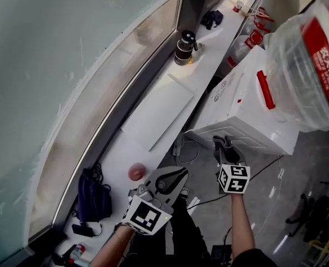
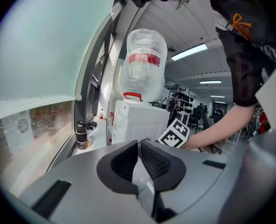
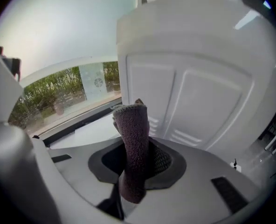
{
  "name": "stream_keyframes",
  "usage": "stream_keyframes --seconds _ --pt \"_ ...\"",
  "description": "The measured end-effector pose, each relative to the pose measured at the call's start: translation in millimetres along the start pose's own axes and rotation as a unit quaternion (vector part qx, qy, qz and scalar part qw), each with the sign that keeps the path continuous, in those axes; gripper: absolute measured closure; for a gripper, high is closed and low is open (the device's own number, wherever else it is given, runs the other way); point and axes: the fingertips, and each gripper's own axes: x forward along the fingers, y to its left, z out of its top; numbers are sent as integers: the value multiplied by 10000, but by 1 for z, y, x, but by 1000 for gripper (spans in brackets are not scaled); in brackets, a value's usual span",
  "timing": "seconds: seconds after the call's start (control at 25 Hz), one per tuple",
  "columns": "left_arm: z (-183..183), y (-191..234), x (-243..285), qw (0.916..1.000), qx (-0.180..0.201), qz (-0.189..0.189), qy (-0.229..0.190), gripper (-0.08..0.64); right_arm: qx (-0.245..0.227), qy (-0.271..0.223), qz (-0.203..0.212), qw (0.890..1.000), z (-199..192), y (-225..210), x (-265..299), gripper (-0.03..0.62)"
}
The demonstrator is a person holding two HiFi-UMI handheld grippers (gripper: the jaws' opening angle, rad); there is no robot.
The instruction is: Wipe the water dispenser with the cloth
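1. Left tool (image 1: 172,179), nearest at 6 o'clock, has its jaws pressed together on nothing.
2. Right tool (image 1: 227,149) pinches the dark cloth (image 3: 132,143), close before the white water dispenser (image 1: 248,107) at 1 o'clock.
3. To wipe well, I would press the cloth flat on the panel and make even strokes.
4. The water bottle (image 1: 306,60) on top looks clear; I cannot tell its water level.

**Legible markings**

Red label (image 1: 327,54) on the water bottle (image 1: 298,77): white Chinese characters in a column, apparently 农夫山泉; the finer print is too small to read. Round emblem (image 1: 220,90) on the side of the water dispenser (image 1: 248,115): illegible.
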Motion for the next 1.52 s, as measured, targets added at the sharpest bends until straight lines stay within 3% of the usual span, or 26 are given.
stream_keyframes --seconds 0.4,0.68,1.16,1.52 --pt "24 -24 -1 9989 130 -444 11 537 -418 -858 -399 9946 106 -37 -140 489" --pt "25 -39 1 9981 212 -579 54 537 -1009 -1082 -604 9872 140 -54 -161 489" --pt "6 -36 9 9987 64 -470 204 537 -1299 -571 -274 9895 83 -47 -95 489" --pt "-19 -30 28 9994 -71 -296 193 537 -672 54 -99 9977 4 -55 -13 489"
